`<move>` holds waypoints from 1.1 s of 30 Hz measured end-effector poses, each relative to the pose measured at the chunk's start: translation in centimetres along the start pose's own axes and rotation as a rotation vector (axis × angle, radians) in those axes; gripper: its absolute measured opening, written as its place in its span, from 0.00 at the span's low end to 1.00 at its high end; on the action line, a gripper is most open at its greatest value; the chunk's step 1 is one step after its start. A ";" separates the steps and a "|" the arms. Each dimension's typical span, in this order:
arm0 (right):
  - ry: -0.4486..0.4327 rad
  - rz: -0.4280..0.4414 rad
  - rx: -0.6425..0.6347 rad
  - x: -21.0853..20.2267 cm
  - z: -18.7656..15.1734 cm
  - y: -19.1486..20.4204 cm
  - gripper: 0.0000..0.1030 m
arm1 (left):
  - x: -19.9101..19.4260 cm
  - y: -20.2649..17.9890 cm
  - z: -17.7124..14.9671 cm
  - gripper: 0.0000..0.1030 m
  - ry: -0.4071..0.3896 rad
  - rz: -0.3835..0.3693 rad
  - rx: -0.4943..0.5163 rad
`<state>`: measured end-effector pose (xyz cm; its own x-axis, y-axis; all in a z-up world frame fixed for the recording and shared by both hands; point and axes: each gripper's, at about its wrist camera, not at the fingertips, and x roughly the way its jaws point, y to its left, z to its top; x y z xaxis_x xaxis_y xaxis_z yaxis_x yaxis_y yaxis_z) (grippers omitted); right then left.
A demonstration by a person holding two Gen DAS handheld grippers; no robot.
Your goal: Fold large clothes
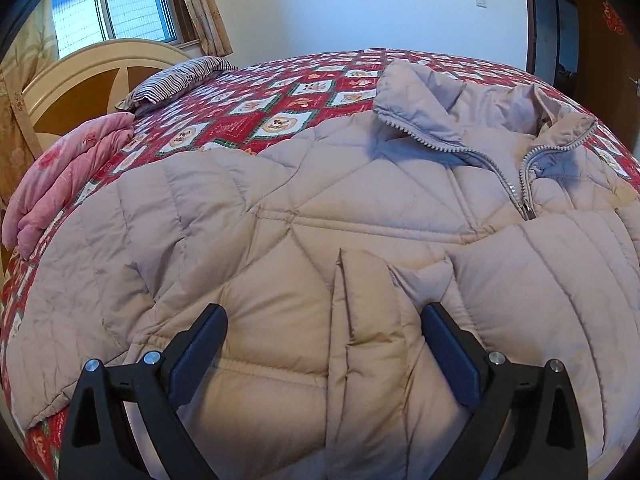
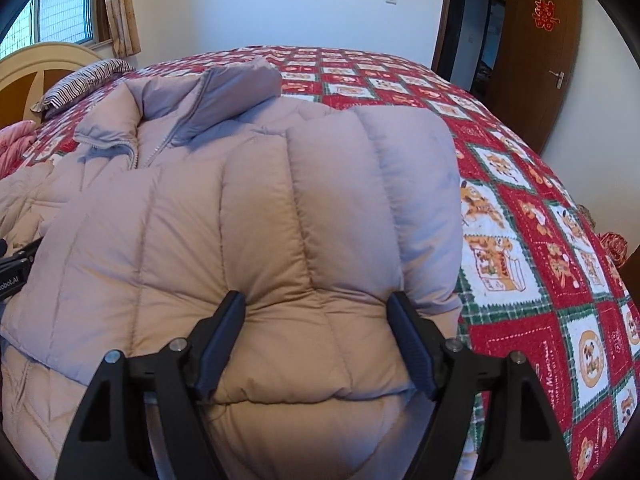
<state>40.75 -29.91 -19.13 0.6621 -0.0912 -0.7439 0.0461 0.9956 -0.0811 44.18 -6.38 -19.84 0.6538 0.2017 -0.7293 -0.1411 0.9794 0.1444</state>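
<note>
Jacket [image 1: 320, 208] lies on the bed [image 2: 540, 240] under both tools. Our left tool [image 1: 324, 320] gapes wide, empty, a sleeve ridge between its fingers. Our right tool [image 2: 316, 312] straddles the folded-over sleeve; grip unclear. We should pinch deep into padding, then lift evenly.

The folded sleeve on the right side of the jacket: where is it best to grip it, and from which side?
Probably grip the sleeve at its puffy near end, coming from above and the near side. That end bulges between the right gripper pads, offering a thick, soft edge to pinch.
</note>
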 end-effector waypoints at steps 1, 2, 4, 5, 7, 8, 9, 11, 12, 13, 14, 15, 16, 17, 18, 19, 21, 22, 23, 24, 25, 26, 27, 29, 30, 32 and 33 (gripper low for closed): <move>0.001 -0.005 -0.004 0.0 0.0 0.1 0.76 | 0.0 0.0 0.0 0.96 0.000 0.001 0.000; 0.003 -0.010 -0.008 0.1 0.0 0.1 0.76 | 0.0 0.0 0.0 0.96 0.001 0.001 0.001; 0.005 -0.018 -0.014 0.2 0.0 0.3 0.76 | 0.0 0.0 0.0 0.96 0.001 0.001 0.001; 0.006 -0.023 -0.017 0.2 0.0 0.3 0.76 | 0.0 0.0 0.0 0.96 0.002 0.000 0.000; 0.006 -0.027 -0.020 0.2 0.0 0.4 0.76 | 0.0 0.0 -0.1 0.96 0.001 0.000 0.000; 0.006 -0.027 -0.020 0.2 0.0 0.4 0.76 | 0.0 0.0 -0.1 0.96 0.000 0.001 0.001; 0.006 -0.028 -0.021 0.2 0.0 0.4 0.76 | 0.1 0.1 0.0 0.96 0.001 0.000 0.000; 0.004 -0.030 -0.023 0.2 0.0 0.4 0.76 | 0.1 0.1 -0.1 0.96 0.001 0.000 0.000; 0.004 -0.032 -0.024 0.2 0.0 0.4 0.76 | 0.1 0.1 0.0 0.96 0.001 0.000 0.000; 0.004 -0.033 -0.025 0.2 0.0 0.4 0.76 | 0.1 0.0 0.0 0.96 0.001 0.000 0.000; 0.004 -0.035 -0.026 0.2 0.0 0.4 0.76 | 0.1 0.0 0.0 0.96 0.001 0.000 0.000; 0.004 -0.037 -0.027 0.2 0.0 0.5 0.76 | 0.1 0.1 0.0 0.96 0.001 0.000 0.001; 0.005 -0.040 -0.029 0.2 0.0 0.5 0.76 | 0.1 0.0 0.0 0.96 0.001 0.000 0.000; 0.005 -0.043 -0.031 0.3 0.0 0.6 0.76 | 0.1 0.0 -0.1 0.96 0.001 -0.001 0.000; 0.005 -0.045 -0.032 0.3 0.0 0.6 0.76 | 0.1 0.0 0.0 0.96 0.001 0.000 0.000; 0.005 -0.046 -0.032 0.3 0.0 0.6 0.76 | 0.1 0.0 0.0 0.96 0.001 0.000 0.000; 0.004 -0.048 -0.034 0.3 0.0 0.7 0.76 | 0.1 0.0 0.0 0.96 0.001 0.001 0.001; 0.004 -0.050 -0.035 0.3 -0.1 0.7 0.76 | 0.1 0.1 0.0 0.96 0.001 0.001 0.001; 0.003 -0.051 -0.036 0.3 -0.1 0.7 0.76 | 0.1 0.1 0.0 0.96 0.003 -0.001 0.000; 0.003 -0.053 -0.037 0.4 -0.1 0.7 0.76 | 0.1 0.0 0.0 0.96 0.005 -0.001 0.001; 0.004 -0.057 -0.040 0.4 -0.1 0.8 0.77 | -0.1 0.1 0.1 0.96 0.008 -0.004 0.003; 0.005 -0.058 -0.042 0.4 -0.1 0.8 0.77 | -0.3 0.4 0.3 0.96 0.016 -0.018 0.001; 0.006 -0.056 -0.042 0.3 0.0 0.8 0.77 | -0.9 0.9 0.6 0.96 0.027 -0.031 -0.003; 0.007 -0.047 -0.043 -0.4 0.1 0.5 0.79 | -2.9 2.7 1.2 0.96 0.020 -0.068 -0.025; 0.004 -0.049 -0.045 -1.2 0.0 0.4 0.79 | -3.9 3.6 1.5 0.96 0.003 -0.086 -0.038; -0.024 -0.047 -0.027 -3.0 -0.5 0.1 0.83 | -7.0 6.7 1.7 0.96 -0.067 -0.111 -0.047; -0.038 -0.037 -0.015 -3.9 -0.8 0.0 0.85 | -8.1 8.2 1.6 0.96 -0.093 -0.099 -0.038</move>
<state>37.58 -29.53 -16.79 0.6878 -0.1265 -0.7148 0.0600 0.9912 -0.1177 38.95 0.08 -11.70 0.7320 0.1061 -0.6730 -0.0995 0.9939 0.0484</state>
